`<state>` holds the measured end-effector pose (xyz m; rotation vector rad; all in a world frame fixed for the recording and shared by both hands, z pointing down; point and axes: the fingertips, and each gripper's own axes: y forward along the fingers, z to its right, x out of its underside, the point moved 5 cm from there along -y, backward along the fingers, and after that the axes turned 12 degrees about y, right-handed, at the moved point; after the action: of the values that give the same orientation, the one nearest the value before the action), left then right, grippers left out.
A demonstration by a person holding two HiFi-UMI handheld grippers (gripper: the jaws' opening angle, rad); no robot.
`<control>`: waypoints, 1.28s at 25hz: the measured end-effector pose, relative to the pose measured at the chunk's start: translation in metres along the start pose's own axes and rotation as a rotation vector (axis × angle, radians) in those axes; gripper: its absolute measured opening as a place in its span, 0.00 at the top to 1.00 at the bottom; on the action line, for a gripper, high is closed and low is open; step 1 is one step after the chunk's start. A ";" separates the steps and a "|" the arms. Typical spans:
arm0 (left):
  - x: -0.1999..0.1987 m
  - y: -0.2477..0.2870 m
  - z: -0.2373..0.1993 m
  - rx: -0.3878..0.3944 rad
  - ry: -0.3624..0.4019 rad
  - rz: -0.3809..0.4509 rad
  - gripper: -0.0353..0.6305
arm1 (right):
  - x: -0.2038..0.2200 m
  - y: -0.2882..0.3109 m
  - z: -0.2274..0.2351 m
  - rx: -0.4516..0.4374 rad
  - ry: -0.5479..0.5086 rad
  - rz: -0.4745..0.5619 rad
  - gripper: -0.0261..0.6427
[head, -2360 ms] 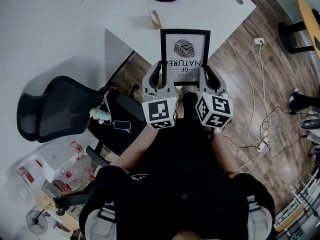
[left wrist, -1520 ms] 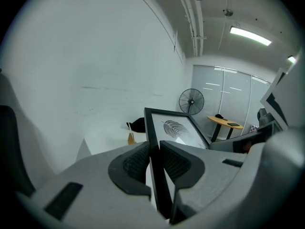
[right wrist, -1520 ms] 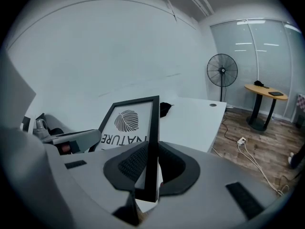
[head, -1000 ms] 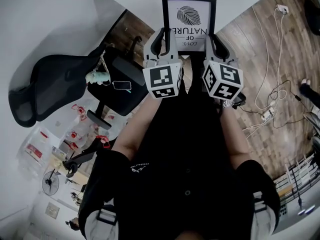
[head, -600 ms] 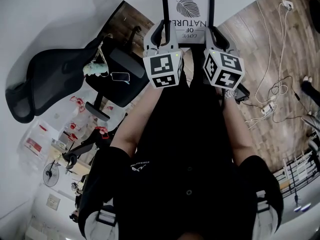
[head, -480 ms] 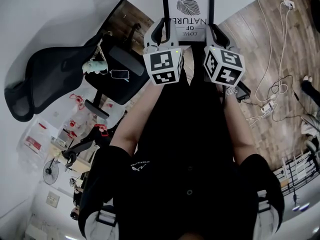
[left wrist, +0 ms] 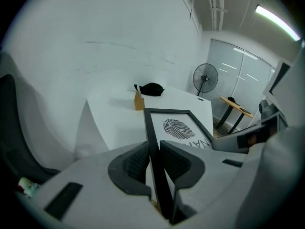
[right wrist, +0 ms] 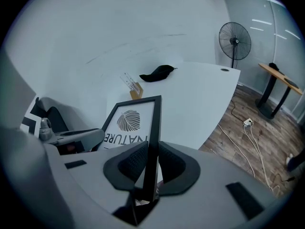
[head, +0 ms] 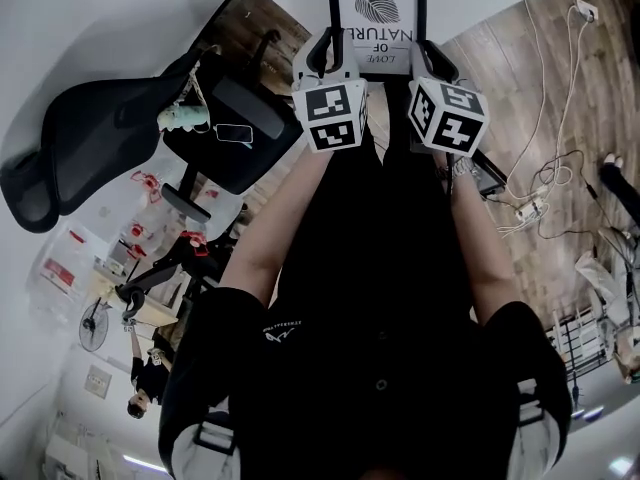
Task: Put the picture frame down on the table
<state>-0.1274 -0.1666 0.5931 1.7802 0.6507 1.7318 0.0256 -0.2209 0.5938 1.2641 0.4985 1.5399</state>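
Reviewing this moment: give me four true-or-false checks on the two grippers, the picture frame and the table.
1. The left gripper is shut on the left edge of the picture frame. True.
2. The right gripper is open and holds nothing. False: it is shut on the frame's right edge.
3. The frame holds no print. False: it shows a leaf drawing above the word NATURE.
4. A black item lies on the white table beyond the frame. True.
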 end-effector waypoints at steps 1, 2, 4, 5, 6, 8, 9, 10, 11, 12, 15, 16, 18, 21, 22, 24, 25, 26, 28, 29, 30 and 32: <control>0.002 0.003 0.000 -0.001 -0.001 -0.006 0.84 | 0.001 0.003 0.002 0.000 -0.001 -0.007 0.86; 0.005 0.005 0.001 -0.001 -0.003 -0.012 0.84 | 0.002 0.005 0.003 0.001 -0.001 -0.014 0.86; 0.009 0.010 0.001 0.000 -0.007 -0.027 0.84 | 0.005 0.010 0.005 0.004 -0.003 -0.028 0.86; 0.011 0.012 0.001 -0.001 -0.009 -0.035 0.84 | 0.006 0.012 0.006 0.006 -0.006 -0.035 0.86; 0.012 0.014 0.001 -0.003 -0.011 -0.043 0.84 | 0.006 0.015 0.007 0.007 -0.009 -0.042 0.86; 0.015 0.018 0.000 -0.008 -0.016 -0.055 0.84 | 0.007 0.020 0.008 0.006 -0.011 -0.055 0.86; 0.017 0.020 0.000 -0.009 -0.020 -0.061 0.84 | 0.007 0.022 0.009 0.005 -0.014 -0.061 0.86; 0.019 0.022 0.000 -0.009 -0.025 -0.068 0.84 | 0.007 0.025 0.010 0.006 -0.017 -0.067 0.86; 0.020 0.024 0.000 -0.010 -0.028 -0.074 0.84 | 0.007 0.027 0.011 0.008 -0.021 -0.072 0.86; 0.022 0.026 0.001 -0.011 -0.030 -0.081 0.84 | 0.007 0.029 0.011 0.009 -0.025 -0.078 0.86; 0.024 0.032 0.001 -0.014 -0.032 -0.098 0.84 | 0.007 0.034 0.013 0.012 -0.032 -0.096 0.86; 0.025 0.033 0.002 -0.015 -0.033 -0.101 0.84 | 0.007 0.035 0.014 0.013 -0.033 -0.101 0.86; 0.025 0.035 0.002 -0.015 -0.035 -0.106 0.84 | 0.007 0.038 0.016 0.014 -0.037 -0.112 0.86; 0.027 0.040 0.002 -0.018 -0.037 -0.115 0.84 | 0.008 0.045 0.018 0.018 -0.047 -0.128 0.86; 0.027 0.041 0.002 -0.020 -0.037 -0.117 0.84 | 0.008 0.046 0.018 0.020 -0.053 -0.132 0.86; 0.028 0.042 0.001 -0.025 -0.035 -0.120 0.84 | 0.008 0.049 0.018 0.021 -0.060 -0.139 0.86; 0.028 0.043 0.001 -0.026 -0.033 -0.121 0.84 | 0.008 0.049 0.018 0.021 -0.061 -0.142 0.86; 0.027 0.044 0.001 -0.027 -0.031 -0.122 0.84 | 0.007 0.050 0.019 0.020 -0.061 -0.145 0.86; 0.028 0.045 0.001 -0.027 -0.030 -0.125 0.84 | 0.008 0.051 0.020 0.018 -0.053 -0.155 0.86; 0.028 0.046 0.001 -0.027 -0.029 -0.126 0.84 | 0.008 0.052 0.020 0.015 -0.046 -0.161 0.86; 0.029 0.047 0.001 -0.028 -0.027 -0.128 0.84 | 0.008 0.053 0.021 0.013 -0.039 -0.167 0.86; 0.030 0.048 0.001 -0.027 -0.025 -0.133 0.84 | 0.009 0.055 0.021 0.011 -0.036 -0.177 0.86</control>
<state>-0.1274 -0.1805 0.6481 1.6979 0.7149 1.6197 0.0208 -0.2401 0.6502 1.2206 0.5806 1.3658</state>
